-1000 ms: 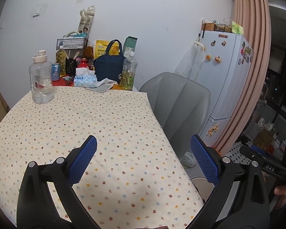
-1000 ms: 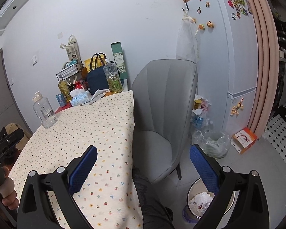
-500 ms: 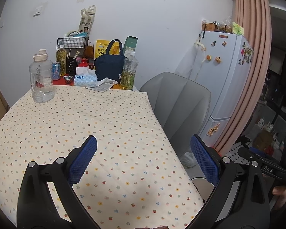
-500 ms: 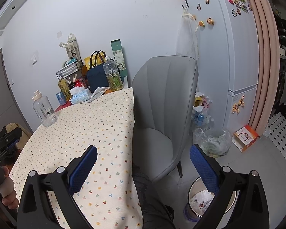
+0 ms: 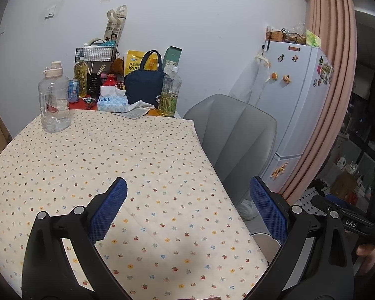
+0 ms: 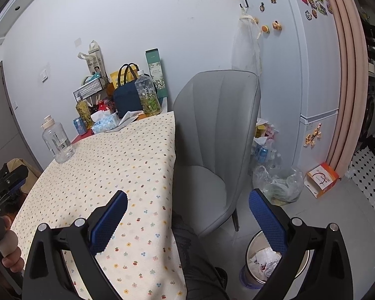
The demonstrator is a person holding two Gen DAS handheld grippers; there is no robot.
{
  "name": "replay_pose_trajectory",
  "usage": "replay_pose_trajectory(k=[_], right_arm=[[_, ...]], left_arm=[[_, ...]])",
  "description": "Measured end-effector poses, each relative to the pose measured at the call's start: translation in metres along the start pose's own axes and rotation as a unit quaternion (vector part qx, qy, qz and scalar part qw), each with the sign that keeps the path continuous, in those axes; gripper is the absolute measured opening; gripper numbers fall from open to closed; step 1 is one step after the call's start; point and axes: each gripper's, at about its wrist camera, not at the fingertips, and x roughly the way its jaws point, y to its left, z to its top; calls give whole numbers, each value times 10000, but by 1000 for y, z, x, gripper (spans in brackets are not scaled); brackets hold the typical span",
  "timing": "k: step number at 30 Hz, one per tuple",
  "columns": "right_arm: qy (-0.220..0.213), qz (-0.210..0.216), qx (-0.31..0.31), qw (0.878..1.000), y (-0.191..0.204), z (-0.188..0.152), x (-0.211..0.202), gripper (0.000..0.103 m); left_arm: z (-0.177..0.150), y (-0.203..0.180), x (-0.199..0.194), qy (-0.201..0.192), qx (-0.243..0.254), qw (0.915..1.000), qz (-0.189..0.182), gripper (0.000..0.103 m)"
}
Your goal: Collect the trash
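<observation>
My left gripper (image 5: 187, 195) is open and empty above the near part of the table (image 5: 92, 155), which has a flower-print cloth. My right gripper (image 6: 187, 207) is open and empty, held over the table's right edge and the grey chair (image 6: 217, 135). A round trash bin (image 6: 262, 260) with crumpled white paper in it stands on the floor at the lower right, partly hidden behind the right finger. The bin's rim also shows in the left wrist view (image 5: 265, 237). A crumpled paper (image 5: 135, 108) lies at the far end of the table by the tissue pack (image 5: 112, 101).
At the table's far end stand a clear water jug (image 5: 53, 102), a bottle with a white cap (image 5: 170, 93), a navy bag (image 5: 143, 85), a can and a wire basket. A white fridge (image 6: 297, 75), a plastic bag (image 6: 277, 185) and an orange box (image 6: 322, 178) are on the right.
Both grippers drifted slightly; the right wrist view shifted a little so the chair and bin sit slightly differently. Both stay open and empty.
</observation>
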Motion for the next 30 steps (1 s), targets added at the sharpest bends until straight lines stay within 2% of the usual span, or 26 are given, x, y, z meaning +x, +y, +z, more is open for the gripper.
replay_pose_trajectory(k=[19,22,25,30], right_arm=[[4,-57,63,10000,-7,-1,1,95],[-10,-28,18,10000,-5,-1,0,95],[-24,-13,-22,10000,-2,-1,-1,95],[-20,0,-38,10000,0,-1,-1,95]], left_arm=[[0,-1,1,37,-22,10000,6,97],[0,-3,3,77,-6,9999,83,97],[-3,-7,2,-15,120,9994,337,97],[-5,-5,3,41,127,9994,323,97]])
